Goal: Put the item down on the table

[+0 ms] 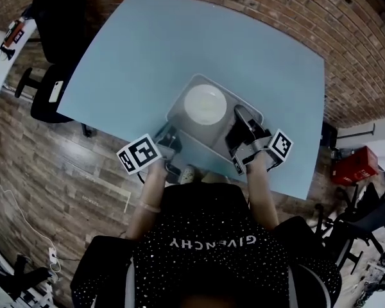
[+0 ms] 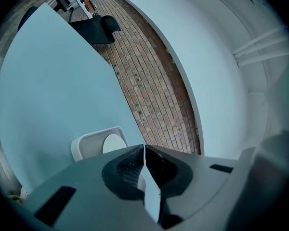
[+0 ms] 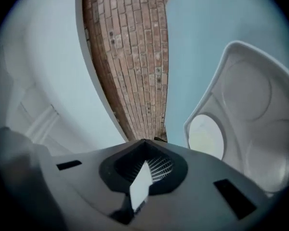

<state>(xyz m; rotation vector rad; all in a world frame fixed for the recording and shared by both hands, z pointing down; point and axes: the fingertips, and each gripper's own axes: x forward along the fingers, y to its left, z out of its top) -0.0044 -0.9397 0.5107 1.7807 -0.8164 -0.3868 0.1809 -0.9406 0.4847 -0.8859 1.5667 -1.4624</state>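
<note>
While left claw [image 2: 144,149] and right claw [image 3: 145,144] tight on tray [image 1: 178,105], pale-blue table [image 1: 179,37] beside brick wall [image 1: 308,18].

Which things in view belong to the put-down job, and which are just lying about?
Job: grey tray, clamped by left gripper and right gripper; white plate on it; blue table.
Lying about: black chair; red box on the floor.
</note>
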